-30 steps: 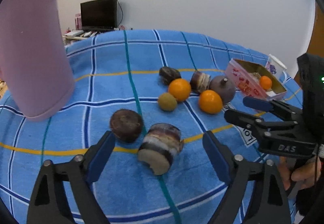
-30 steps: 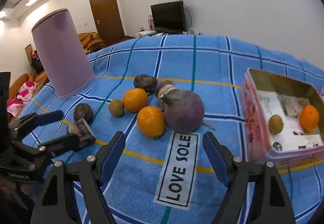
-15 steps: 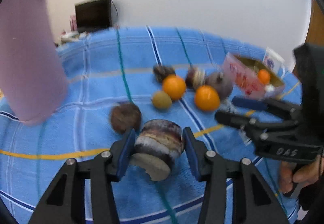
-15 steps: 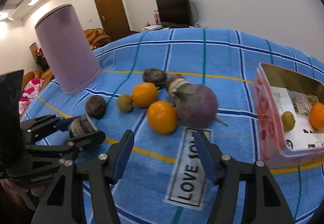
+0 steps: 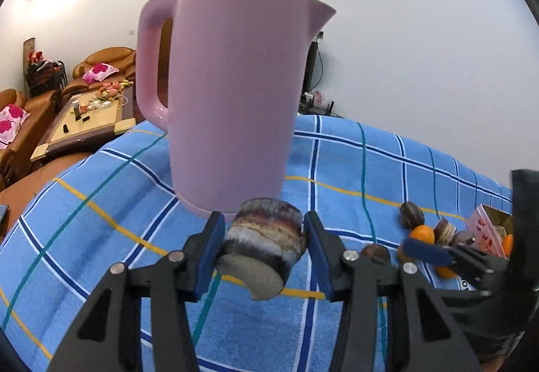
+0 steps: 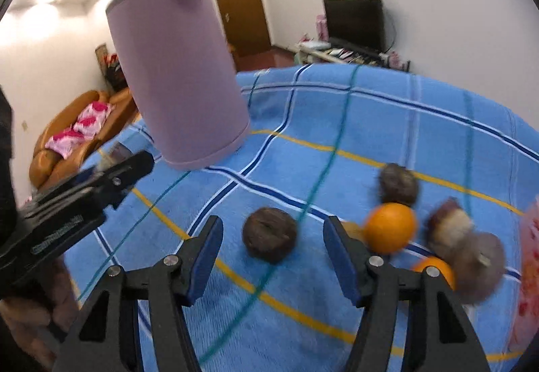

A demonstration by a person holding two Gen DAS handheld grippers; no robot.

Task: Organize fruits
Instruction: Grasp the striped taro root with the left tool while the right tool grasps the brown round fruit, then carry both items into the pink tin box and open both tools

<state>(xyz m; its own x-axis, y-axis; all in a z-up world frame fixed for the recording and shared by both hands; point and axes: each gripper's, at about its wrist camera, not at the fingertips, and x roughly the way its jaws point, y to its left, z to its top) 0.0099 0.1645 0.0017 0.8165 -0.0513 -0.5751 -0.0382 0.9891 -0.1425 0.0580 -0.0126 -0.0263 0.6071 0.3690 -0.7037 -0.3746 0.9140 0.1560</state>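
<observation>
Holding a banded, cut-ended chunk of purple-brown produce (image 5: 262,245) between its blue pads, the left gripper (image 5: 262,250) has it clamped across the curved sides, one pad against each flank, and clear of the blue checked cloth (image 5: 101,237); a steady squeeze seems wise, since the piece looks dense and its rounded skin could roll out of a slack hold. Carrying it level and low over the cloth would limit the harm of a slip. Just behind it stands the pink kettle (image 5: 232,86), close enough that a swing toward it could knock it, so the path should bend away, toward the pink box (image 5: 485,230) at the far right, which I judge to be where the fruit goes. On the other side, the right gripper (image 6: 273,254) has its fingers standing apart with nothing between the pads, pointed at a dark round fruit (image 6: 269,239) that lies on the cloth beyond the tips; they look wide enough to straddle it, and lowering squarely over its middle before closing would suit a ball-like shape. Beyond it, blurred, lie an orange (image 6: 390,227), another dark fruit (image 6: 399,183) and a purple root (image 6: 478,264). These crowd together, so each should be approached from its open side.
</observation>
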